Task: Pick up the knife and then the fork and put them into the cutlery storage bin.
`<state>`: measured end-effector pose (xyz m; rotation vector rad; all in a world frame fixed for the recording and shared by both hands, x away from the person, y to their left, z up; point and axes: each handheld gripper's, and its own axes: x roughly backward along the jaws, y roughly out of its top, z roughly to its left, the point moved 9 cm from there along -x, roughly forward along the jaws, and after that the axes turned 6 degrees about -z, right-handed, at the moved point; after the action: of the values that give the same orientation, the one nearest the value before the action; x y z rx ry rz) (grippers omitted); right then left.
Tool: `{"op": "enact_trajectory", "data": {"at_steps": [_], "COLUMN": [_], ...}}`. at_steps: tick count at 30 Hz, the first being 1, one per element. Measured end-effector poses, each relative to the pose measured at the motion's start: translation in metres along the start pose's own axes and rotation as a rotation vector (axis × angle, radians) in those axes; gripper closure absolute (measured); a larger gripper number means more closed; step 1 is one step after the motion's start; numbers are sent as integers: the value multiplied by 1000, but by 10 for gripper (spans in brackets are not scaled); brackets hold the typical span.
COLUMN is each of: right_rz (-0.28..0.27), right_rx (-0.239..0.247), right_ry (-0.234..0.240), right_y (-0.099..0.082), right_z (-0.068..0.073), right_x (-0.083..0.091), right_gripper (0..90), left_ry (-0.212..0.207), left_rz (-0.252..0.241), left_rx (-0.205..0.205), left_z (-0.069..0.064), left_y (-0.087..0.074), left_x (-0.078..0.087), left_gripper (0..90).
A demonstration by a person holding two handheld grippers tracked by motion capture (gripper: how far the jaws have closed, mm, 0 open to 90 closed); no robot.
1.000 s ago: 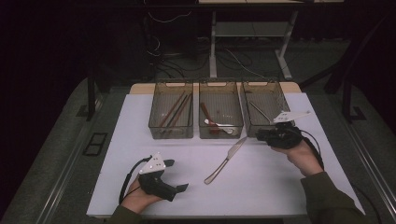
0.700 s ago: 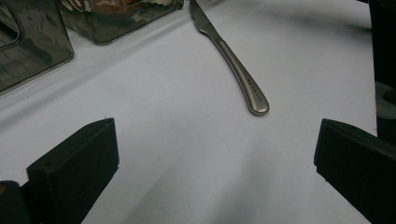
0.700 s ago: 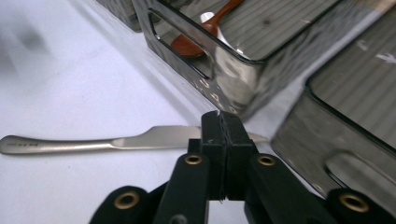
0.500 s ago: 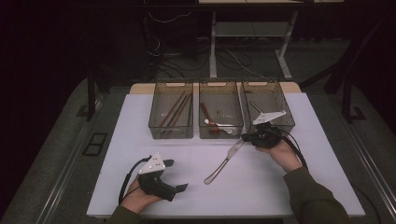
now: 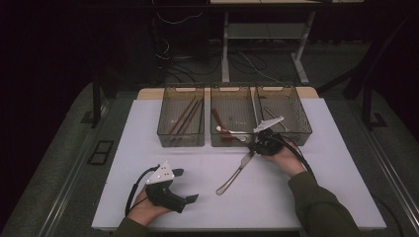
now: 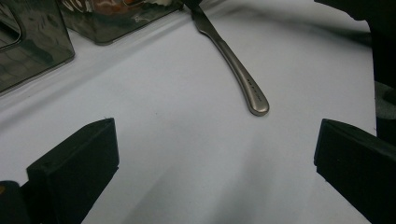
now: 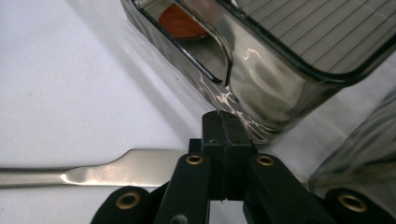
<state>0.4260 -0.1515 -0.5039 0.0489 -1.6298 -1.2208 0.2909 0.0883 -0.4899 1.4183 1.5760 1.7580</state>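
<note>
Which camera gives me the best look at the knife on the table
The high view: the knife lies whole on the white table, blade end at the right tool. The left gripper view shows its handle and part of the blade; the right gripper view shows only the blade beside that tool's shut jaws.

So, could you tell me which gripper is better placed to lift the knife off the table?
The right gripper: its jaws are shut at the blade end of the knife, in front of the middle bin. The left gripper sits open, apart from the handle.

Hand-held gripper [image 7: 223, 140] jaws pressed together over knife [image 7: 93, 171] blade, smoky plastic bin [image 7: 261, 70] just beyond
</note>
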Motion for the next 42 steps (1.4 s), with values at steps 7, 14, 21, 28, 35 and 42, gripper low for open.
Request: {"op": "enact_trajectory", "data": {"at_steps": [7,14,21,28,35,42], "right_rz": [21,54,71,89,114,130], "right_rx": [16,39,36,38,43,47], "right_ry": [-3,-6,3,5,14,29], "right_y": [2,1,0,-3,-9,-15], "right_z": [2,3,2,2,2,2], "right_x": [-6,-12,-11,-8,-1,6], "right_gripper": [891,891,892,892,892,892], "left_ry": [0,0,-1,-2,-3,-2], "left_rz": [0,-3,-4,-4,-3,-6], "left_rx": [-1,-1,-2,-1,-2,0], "left_z": [0,0,0,0,0,-1], "left_y": [0,0,1,0,0,1], "left_x": [0,0,0,0,0,0], "left_gripper": [0,0,0,0,0,0]}}
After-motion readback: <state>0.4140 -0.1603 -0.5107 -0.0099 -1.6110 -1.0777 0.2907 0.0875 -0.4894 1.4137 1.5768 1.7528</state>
